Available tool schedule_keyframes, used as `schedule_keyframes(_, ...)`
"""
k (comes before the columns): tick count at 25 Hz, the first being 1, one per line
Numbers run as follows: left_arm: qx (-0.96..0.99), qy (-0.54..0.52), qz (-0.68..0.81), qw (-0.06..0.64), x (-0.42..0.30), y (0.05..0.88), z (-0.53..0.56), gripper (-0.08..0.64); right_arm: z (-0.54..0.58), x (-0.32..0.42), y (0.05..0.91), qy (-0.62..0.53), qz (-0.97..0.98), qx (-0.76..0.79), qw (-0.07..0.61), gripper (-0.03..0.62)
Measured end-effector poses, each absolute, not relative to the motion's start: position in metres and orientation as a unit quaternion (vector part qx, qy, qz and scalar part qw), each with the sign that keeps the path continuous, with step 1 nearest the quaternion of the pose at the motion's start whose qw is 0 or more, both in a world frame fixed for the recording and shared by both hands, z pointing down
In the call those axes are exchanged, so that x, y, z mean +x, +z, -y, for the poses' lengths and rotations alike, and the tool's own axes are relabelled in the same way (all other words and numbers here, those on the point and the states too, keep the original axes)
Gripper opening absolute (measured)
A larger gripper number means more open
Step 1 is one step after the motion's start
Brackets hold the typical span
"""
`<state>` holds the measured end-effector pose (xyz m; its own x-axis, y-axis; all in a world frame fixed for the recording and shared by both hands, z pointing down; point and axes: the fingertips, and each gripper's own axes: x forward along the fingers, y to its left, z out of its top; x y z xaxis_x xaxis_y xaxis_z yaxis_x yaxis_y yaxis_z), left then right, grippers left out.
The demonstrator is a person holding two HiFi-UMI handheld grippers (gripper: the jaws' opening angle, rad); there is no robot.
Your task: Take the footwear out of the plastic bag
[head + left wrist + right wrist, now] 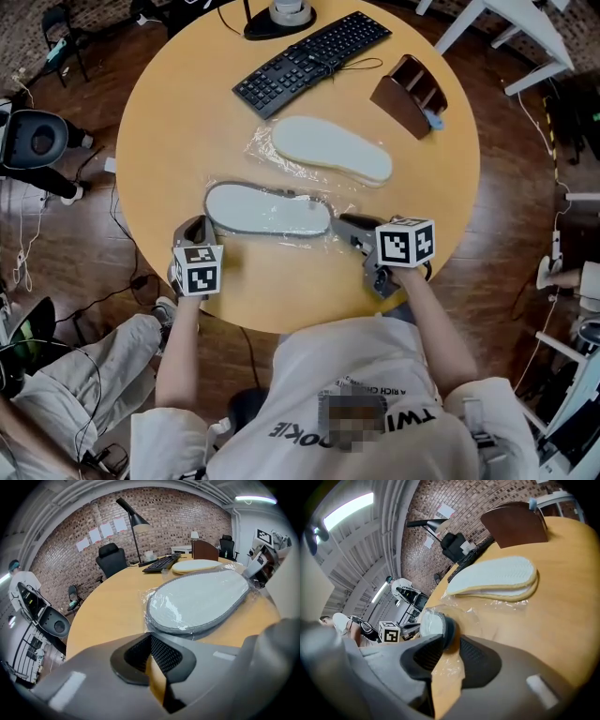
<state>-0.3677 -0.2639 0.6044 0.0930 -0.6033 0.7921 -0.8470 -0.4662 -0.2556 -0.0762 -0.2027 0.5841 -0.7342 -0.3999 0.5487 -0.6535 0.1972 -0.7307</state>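
Round wooden table (169, 122) seen from above, with 2 slippers lying sole-up. Grey slipper (267, 211) lay near the person's edge, lengthwise between the 2 grippers and wrapped in the clear plastic bag (323, 236). Film was crinkled over its sole and spilled past the end toward the right gripper. Pale slipper (333, 150) lay bare farther back, 1 end resting on loose film, apart from the grey one. Left gripper (194, 225) sat at the grey slipper's other end. Its jaws were drawn together at the tips, with only a thin wedge of table showing behind them. Whether they pinched the bag's edge could not be made out. Right gripper (447, 644) had its jaws standing apart. Wrinkled film lay loose in the gap, and the grey slipper's rounded end was right at the tips. Keyboard (309, 61) and brown wooden holder (410, 94) stood at the table's far side.
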Motion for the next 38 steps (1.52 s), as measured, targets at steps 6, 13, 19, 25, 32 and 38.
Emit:
schedule_keyframes(6, 0.728, 0.452, 0.497, 0.134, -0.367, 0.605, 0.263, 0.006, 0.203, -0.072, 0.582, 0.528, 0.769, 0.337, 0.127, 0.104)
schedule_keyframes(13, 0.729, 0.455, 0.495, 0.13, -0.365, 0.605, 0.265, 0.006, 0.209, -0.09, 0.59, 0.53, 0.77, 0.321, 0.153, 0.104)
schedule_keyframes(19, 0.734, 0.453, 0.488, 0.136, -0.366, 0.605, 0.266, 0.006, 0.214, -0.1, 0.591, 0.557, 0.761, 0.298, 0.15, 0.187)
schedule_keyframes(25, 0.735, 0.461, 0.478, 0.137, -0.365, 0.604, 0.265, 0.005, 0.213, -0.111, 0.591, 0.567, 0.763, 0.265, 0.161, 0.192)
schedule_keyframes(32, 0.732, 0.466, 0.479, 0.134, -0.365, 0.606, 0.264, 0.005, 0.213, -0.112, 0.588, 0.577, 0.766, 0.252, 0.128, 0.117)
schedule_keyframes(38, 0.72, 0.486, 0.48, 0.124, -0.363, 0.607, 0.266, 0.005, 0.213, -0.108, 0.586, 0.56, 0.774, 0.267, 0.127, 0.095)
